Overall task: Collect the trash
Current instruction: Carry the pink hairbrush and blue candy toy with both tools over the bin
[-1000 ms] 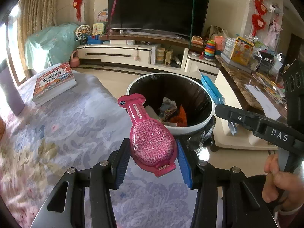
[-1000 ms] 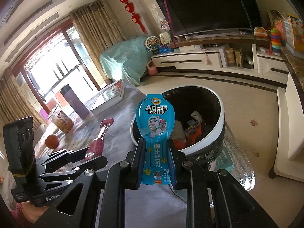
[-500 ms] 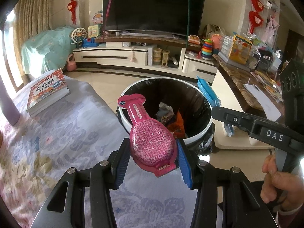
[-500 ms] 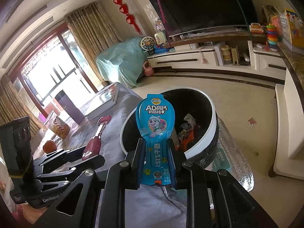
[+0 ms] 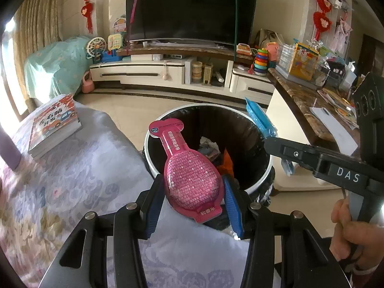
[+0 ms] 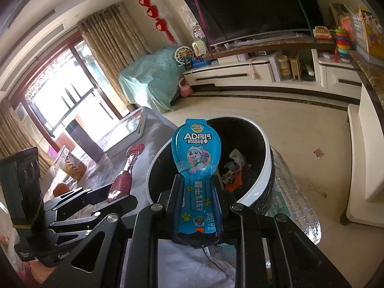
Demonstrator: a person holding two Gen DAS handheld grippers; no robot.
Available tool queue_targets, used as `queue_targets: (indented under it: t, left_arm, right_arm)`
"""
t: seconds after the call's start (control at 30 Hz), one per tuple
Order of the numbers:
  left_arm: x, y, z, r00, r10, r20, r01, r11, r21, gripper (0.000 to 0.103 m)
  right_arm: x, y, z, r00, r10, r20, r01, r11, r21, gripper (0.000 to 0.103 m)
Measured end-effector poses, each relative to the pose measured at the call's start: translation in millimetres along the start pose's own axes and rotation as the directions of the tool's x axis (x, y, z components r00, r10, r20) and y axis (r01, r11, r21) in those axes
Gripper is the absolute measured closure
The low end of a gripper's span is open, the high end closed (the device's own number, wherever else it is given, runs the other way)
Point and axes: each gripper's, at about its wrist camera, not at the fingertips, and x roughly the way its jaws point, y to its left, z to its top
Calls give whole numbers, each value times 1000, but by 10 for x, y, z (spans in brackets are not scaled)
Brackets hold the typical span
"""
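My left gripper (image 5: 192,192) is shut on a pink spoon-shaped wrapper (image 5: 189,175), held at the near rim of the round white bin (image 5: 270,165) with a black liner. My right gripper (image 6: 196,196) is shut on a blue cheese-stick wrapper (image 6: 198,165), held over the bin's near rim (image 6: 261,184). Crumpled paper and orange trash (image 6: 235,168) lie inside the bin. The right gripper also shows in the left wrist view (image 5: 266,141), with the blue wrapper (image 5: 260,120) over the bin's right rim. The left gripper also shows in the right wrist view (image 6: 129,194), holding the pink wrapper (image 6: 123,180).
A table with a flowered grey cloth (image 5: 72,180) lies at the left, with a stack of books (image 5: 54,124) on it. A TV stand (image 5: 168,72) is at the back. A marble counter (image 5: 312,103) with clutter stands to the right of the bin.
Both grippers have moved forward with their wrappers; the bin is nearer and lower in both views. Both grips are unchanged.
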Motion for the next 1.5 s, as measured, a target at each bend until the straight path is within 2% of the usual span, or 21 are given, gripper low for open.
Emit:
queue_targets:
  t: [1.5]
  left_arm:
    - [583, 12, 393, 999, 11, -54, -11, 1000, 2, 57]
  right_arm:
    - [326, -141, 233, 998, -38, -57, 38, 999, 7, 81]
